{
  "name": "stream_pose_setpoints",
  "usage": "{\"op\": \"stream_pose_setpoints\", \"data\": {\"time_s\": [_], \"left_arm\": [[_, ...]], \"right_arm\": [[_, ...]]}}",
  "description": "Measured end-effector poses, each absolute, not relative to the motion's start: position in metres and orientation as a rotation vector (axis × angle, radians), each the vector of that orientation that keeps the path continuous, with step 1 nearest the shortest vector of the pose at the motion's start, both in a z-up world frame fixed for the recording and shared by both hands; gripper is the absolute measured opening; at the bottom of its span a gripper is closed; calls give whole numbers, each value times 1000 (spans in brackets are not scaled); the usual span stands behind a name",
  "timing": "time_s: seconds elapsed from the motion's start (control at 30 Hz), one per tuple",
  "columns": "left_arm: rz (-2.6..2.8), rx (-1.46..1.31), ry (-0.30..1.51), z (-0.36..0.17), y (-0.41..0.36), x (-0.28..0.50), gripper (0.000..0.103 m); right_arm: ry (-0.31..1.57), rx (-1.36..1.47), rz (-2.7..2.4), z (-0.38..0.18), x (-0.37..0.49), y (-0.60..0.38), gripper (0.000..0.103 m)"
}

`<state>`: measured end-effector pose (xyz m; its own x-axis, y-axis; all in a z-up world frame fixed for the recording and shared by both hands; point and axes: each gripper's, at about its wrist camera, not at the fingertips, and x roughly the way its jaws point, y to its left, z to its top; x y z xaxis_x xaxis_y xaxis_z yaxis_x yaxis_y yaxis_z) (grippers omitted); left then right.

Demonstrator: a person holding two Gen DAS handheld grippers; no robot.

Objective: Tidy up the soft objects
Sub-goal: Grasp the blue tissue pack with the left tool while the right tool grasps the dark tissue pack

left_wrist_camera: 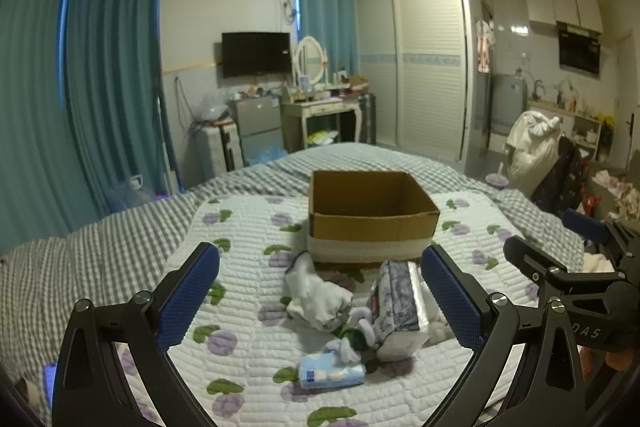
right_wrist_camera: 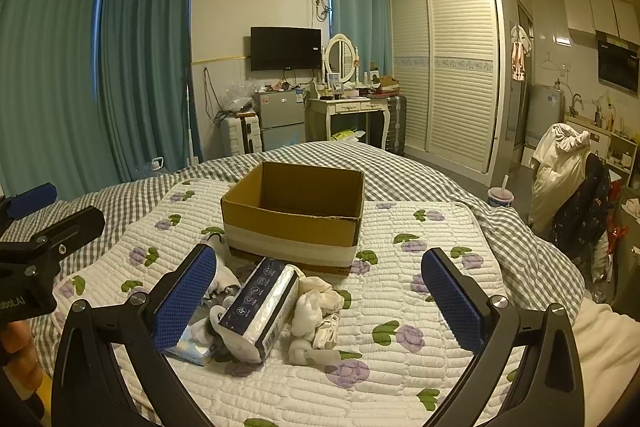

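An open cardboard box (left_wrist_camera: 372, 215) (right_wrist_camera: 296, 215) stands on the quilted bed, empty as far as I see. In front of it lies a pile of soft things: a tissue pack in dark printed wrap (left_wrist_camera: 398, 307) (right_wrist_camera: 260, 307), a white crumpled cloth (left_wrist_camera: 320, 297), a small blue tissue packet (left_wrist_camera: 332, 371) (right_wrist_camera: 192, 347), a dark and white plush piece (left_wrist_camera: 358, 337), and white knotted cloth (right_wrist_camera: 318, 311). My left gripper (left_wrist_camera: 320, 293) is open above the pile. My right gripper (right_wrist_camera: 320, 297) is open above the pile's right side. Each gripper shows at the other view's edge.
The floral quilt (left_wrist_camera: 248, 307) (right_wrist_camera: 400, 367) lies over a grey checked bedspread (right_wrist_camera: 420, 171). A chair draped with clothes (right_wrist_camera: 568, 171) stands right of the bed. A cup with a straw (right_wrist_camera: 501, 195) sits past the bed's right edge. A dresser, fridge and wardrobe line the far wall.
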<state>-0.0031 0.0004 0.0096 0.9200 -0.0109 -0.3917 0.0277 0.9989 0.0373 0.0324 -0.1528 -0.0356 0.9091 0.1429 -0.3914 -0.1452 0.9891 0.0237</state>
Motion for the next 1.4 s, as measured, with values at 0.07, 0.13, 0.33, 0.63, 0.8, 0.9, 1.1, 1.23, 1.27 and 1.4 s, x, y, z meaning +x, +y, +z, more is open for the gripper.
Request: {"op": "stream_pose_setpoints", "data": {"time_s": [0.07, 0.13, 0.33, 0.63, 0.8, 0.9, 1.1, 1.23, 1.27, 1.4], "left_arm": [[-14, 42, 405, 9, 3, -3, 103], [2, 47, 419, 4, 5, -2, 103], [29, 53, 523, -39, 14, 9, 103], [68, 17, 694, -106, 38, 33, 102], [60, -9, 772, -130, 47, 41, 102], [46, 0, 819, -141, 43, 45, 102], [-75, -22, 865, -150, 29, 40, 102], [-135, -32, 903, -159, 13, 45, 101], [-141, -28, 912, -161, 10, 48, 101], [-151, 3, 965, -173, -3, 64, 101]], "right_arm": [[407, -14, 146, -34, 31, -150, 103], [423, -16, 142, -36, 31, -147, 103], [559, -7, 186, -67, 45, -129, 103], [742, -54, 232, -139, 76, -94, 95], [762, -56, 269, -151, 92, -78, 85], [783, -50, 271, -157, 102, -74, 65], [775, -32, 270, -158, 108, -81, 44], [762, -44, 253, -155, 107, -87, 42], [759, -46, 254, -154, 106, -88, 42], [747, -81, 264, -152, 102, -85, 42]]}}
